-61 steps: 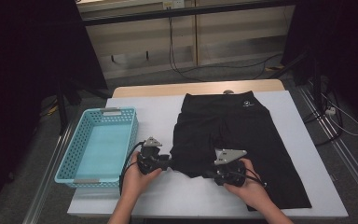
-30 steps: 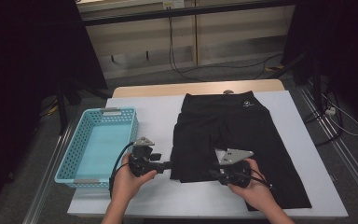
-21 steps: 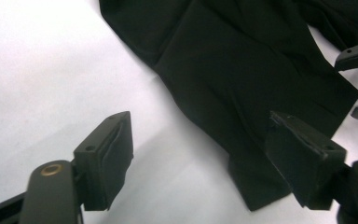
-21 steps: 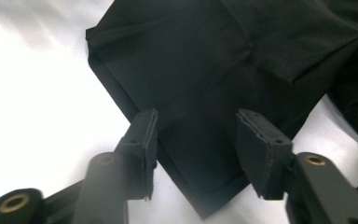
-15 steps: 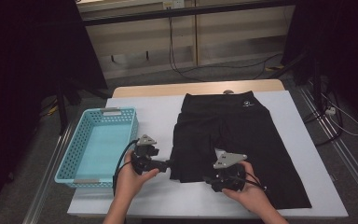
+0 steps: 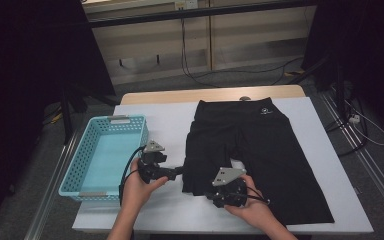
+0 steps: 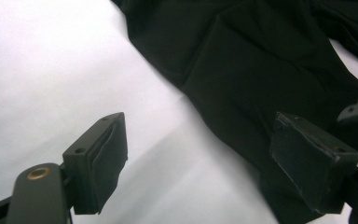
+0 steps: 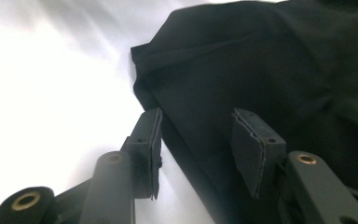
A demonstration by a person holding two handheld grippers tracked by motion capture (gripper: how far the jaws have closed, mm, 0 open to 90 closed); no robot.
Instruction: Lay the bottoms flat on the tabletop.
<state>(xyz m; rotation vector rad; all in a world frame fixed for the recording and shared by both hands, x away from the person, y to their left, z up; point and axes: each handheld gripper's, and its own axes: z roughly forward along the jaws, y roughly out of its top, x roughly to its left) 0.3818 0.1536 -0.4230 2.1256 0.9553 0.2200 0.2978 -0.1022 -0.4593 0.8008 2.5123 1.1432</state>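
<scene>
A: Where are the black shorts [image 6: 260, 160]?

B: In the high view they lie spread flat on the white surface [image 6: 170, 120], filling the centre and right of the frame, waistband at the top with a small pale logo, legs running down toward the lower edge. A little wedge of white shows between the two legs.

A: And the left gripper [image 6: 179, 171]?

B: Lower left of centre in the high view, held level and pointing right at the outer edge of the left-hand leg. In the left gripper view its fingers [image 7: 98, 163] stand far apart and have just been opening. One finger is over bare white, the other over black cloth at the lower right of that frame. The hem edge runs diagonally between them, but neither pad presses on it, so nothing is gripped.

A: The right gripper [image 6: 219, 194]?

B: Bottom centre of the high view, at the lower corner of that same leg. In the right gripper view its fingers [image 8: 256, 149] are partly apart, having just been closing a little. The leg's edge passes between them, the corner of the hem sitting at upper centre. I see a gap at each pad; no hold.

A: Anything else?

B: A light blue basket [image 6: 80, 170] at the left of the surface, beside the left hand [image 6: 140, 187].
</scene>
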